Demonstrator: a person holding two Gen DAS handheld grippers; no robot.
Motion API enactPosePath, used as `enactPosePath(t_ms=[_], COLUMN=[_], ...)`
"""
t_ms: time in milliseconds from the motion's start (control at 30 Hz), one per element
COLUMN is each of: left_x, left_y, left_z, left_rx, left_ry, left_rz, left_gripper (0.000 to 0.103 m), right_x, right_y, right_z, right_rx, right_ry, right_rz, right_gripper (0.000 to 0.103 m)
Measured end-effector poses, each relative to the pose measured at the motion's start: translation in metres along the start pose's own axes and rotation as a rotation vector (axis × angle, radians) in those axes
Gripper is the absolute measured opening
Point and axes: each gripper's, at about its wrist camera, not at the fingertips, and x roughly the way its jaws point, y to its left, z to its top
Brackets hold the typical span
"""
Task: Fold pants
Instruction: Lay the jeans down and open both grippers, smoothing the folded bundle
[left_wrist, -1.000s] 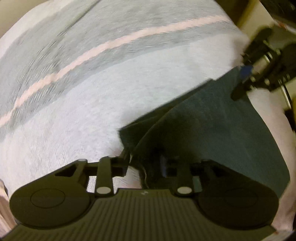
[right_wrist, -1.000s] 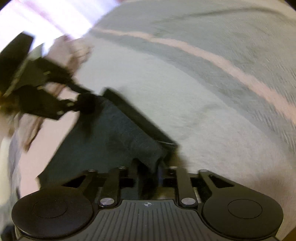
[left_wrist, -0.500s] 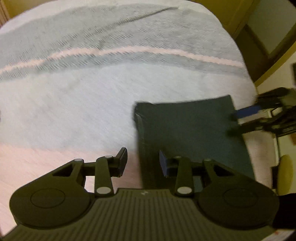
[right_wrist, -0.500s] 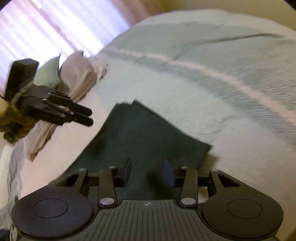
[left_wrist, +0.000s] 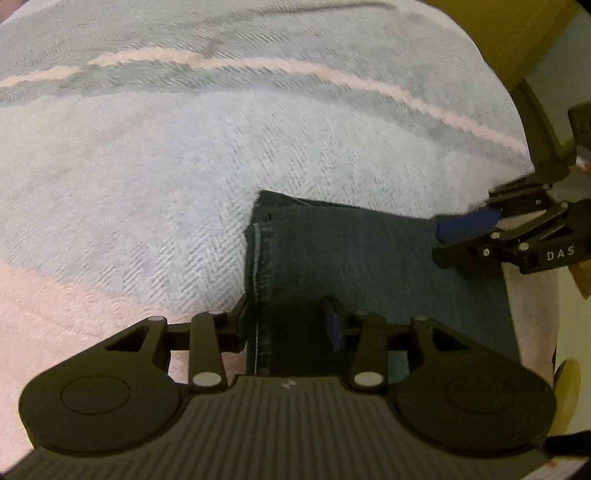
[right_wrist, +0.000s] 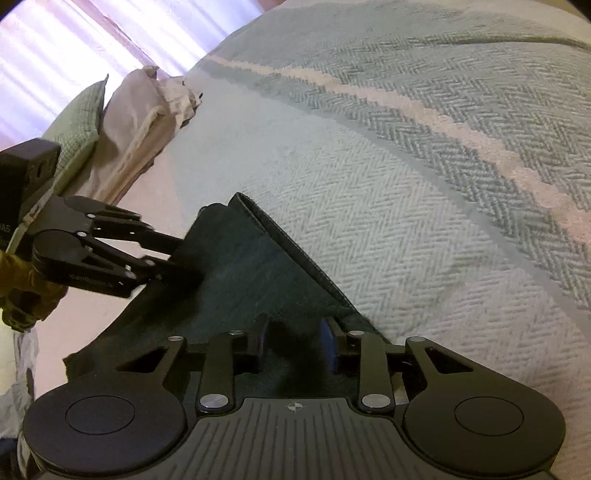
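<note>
The dark blue pants (left_wrist: 369, 258) lie folded into a flat rectangle on the herringbone blanket (left_wrist: 147, 166). My left gripper (left_wrist: 288, 321) is open and hovers over the stitched left edge of the fold, which runs between its fingers. At the right side of the pants my right gripper (left_wrist: 439, 243) shows with a blue pad. In the right wrist view the pants (right_wrist: 258, 280) stretch away from my open right gripper (right_wrist: 295, 343), whose fingers hold nothing. My left gripper (right_wrist: 186, 258) reaches in from the left over the far corner.
The blanket (right_wrist: 406, 221) is pale blue and grey with a pink stripe. A beige cloth with a drawstring (right_wrist: 147, 110) and a green pillow (right_wrist: 81, 122) lie at the far left by a bright curtain. Yellowish furniture (left_wrist: 517, 37) stands past the bed's right edge.
One second ago both grippers were shut on the lifted pants. They let go, the pants dropped flat, and both open grippers have since moved in closer over the fold.
</note>
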Motion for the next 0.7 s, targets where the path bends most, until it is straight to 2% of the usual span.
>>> enactPosePath(t_ms=[133,233,300,433,567,700], left_x=[-0.04,-0.078,-0.106,-0.155,-0.186,-0.191], left_y=[0.01,0.016,0.015,0.008,-0.004,-0.015], left_z=[-0.018,-0.044,-0.07,-0.13,-0.204,-0.272], left_rx=[-0.064,-0.125,-0.157,-0.25,-0.405,-0.6], left_ry=[-0.032,-0.058,-0.078,-0.123,-0.15,-0.17], left_rz=[0.067,0.119,0.159,0.221,0.267,0.244], left_gripper=[0.031,0.031,0.031,0.032,0.032,0.033], right_x=[-0.02,-0.034,-0.047,-0.081,-0.098,-0.093], right_y=[0.001,0.019,0.033,0.065,0.104,0.135], right_z=[-0.004,-0.01,-0.02,-0.05,-0.087,-0.119], right_rx=[0.024,-0.003,-0.018,-0.025,-0.09,-0.132], right_ry=[-0.015,-0.016,-0.021,-0.036,-0.016,0.03], right_rz=[-0.052,-0.159,-0.214,-0.218,-0.187,-0.162], right_gripper=[0.027,0.029,0.035,0.04,0.045,0.047])
